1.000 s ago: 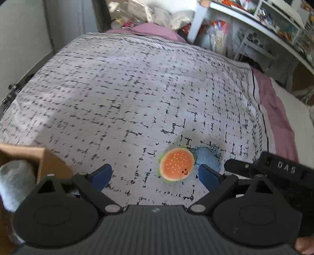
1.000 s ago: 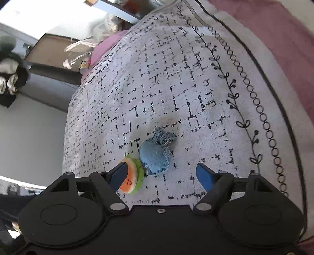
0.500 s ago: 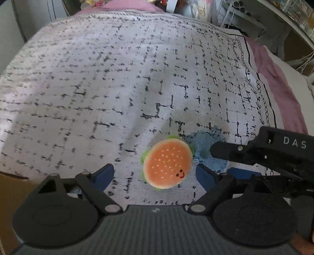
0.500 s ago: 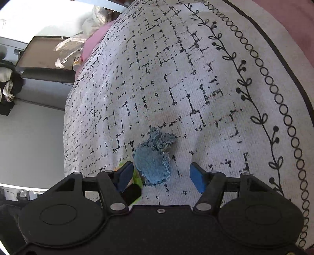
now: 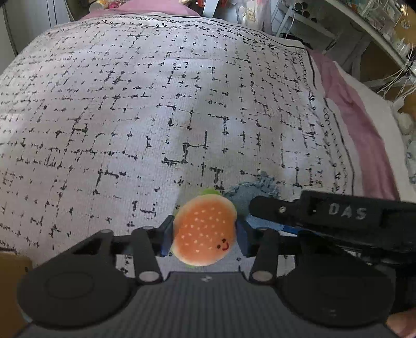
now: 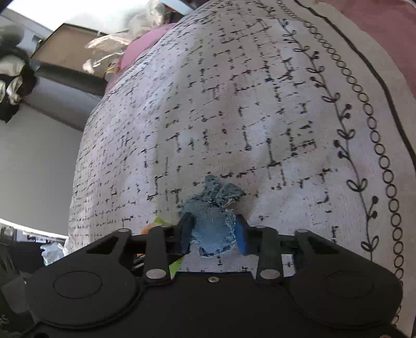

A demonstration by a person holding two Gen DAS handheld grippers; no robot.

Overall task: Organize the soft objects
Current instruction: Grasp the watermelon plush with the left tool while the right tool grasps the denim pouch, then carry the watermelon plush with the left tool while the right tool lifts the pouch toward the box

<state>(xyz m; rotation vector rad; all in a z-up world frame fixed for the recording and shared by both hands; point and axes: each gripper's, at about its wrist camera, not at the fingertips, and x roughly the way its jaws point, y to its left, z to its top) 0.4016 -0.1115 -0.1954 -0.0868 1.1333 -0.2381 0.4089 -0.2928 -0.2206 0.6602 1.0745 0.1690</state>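
A plush hamburger (image 5: 205,230), orange with a green edge and a small smiling face, lies on the patterned bedspread (image 5: 156,104). My left gripper (image 5: 205,238) is shut on it, blue pads pressed on both sides. A blue denim pouch (image 6: 214,223) with a frayed gathered top lies just right of the hamburger. My right gripper (image 6: 214,234) is shut on the pouch. In the left wrist view the pouch (image 5: 249,189) shows partly behind the right gripper's black body (image 5: 338,213). A sliver of the hamburger (image 6: 152,226) shows in the right wrist view.
The white bedspread with black dashes covers a bed with a pink sheet (image 5: 351,109) at its right side. A cardboard box edge (image 5: 13,270) is at the lower left. Cluttered shelves (image 5: 364,23) stand behind the bed. A brown board (image 6: 70,49) leans beyond the bed.
Both grippers moved down to the bed and closed: the left onto the plush hamburger, the right onto the denim pouch. Both were open before.
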